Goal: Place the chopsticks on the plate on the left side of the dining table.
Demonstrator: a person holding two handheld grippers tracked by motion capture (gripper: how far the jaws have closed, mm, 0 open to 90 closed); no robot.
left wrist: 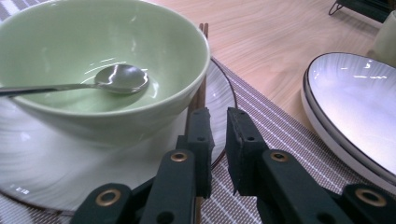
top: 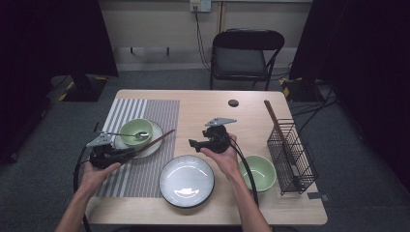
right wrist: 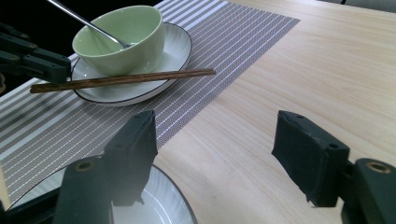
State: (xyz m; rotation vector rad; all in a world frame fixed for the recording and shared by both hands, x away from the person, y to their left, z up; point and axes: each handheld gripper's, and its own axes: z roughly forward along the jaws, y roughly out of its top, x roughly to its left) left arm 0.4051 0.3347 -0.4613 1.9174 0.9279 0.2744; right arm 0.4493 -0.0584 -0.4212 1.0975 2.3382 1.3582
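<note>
High view layout: a striped mat [top: 140, 145] covers the left of the table [top: 290, 212]; a small plate [top: 153, 144] sits on it with a green bowl [top: 136, 131] on top and a spoon [top: 126, 135] resting in the bowl.
Chopsticks: the pair [top: 155, 142] lies across the small plate's front rim beside the bowl, its far tip out over the mat and its near end in the left gripper [top: 126, 153]; it reads as a place setting being laid or cleared, and I cannot tell which.
Left gripper: its jaws stand nearly together in the left gripper view, with the chopsticks [left wrist: 201, 88] running between them; a narrow gap remains, so the hold looks light, perhaps a grasp just forming or just easing.
Right gripper: it [top: 195, 144] hovers above the bare table with jaws wide apart and nothing between them, likely kept clear and ready.
Big plate: it [top: 186, 181] sits empty at the near edge, partly on the mat.
2nd bowl: it [top: 259, 173] stands right of the big plate, just beside the wire basket [top: 291, 157].
Basket: 1 more pair of chopsticks [top: 271, 116] leans out of its far end, which suggests it serves as the utensil store.
</note>
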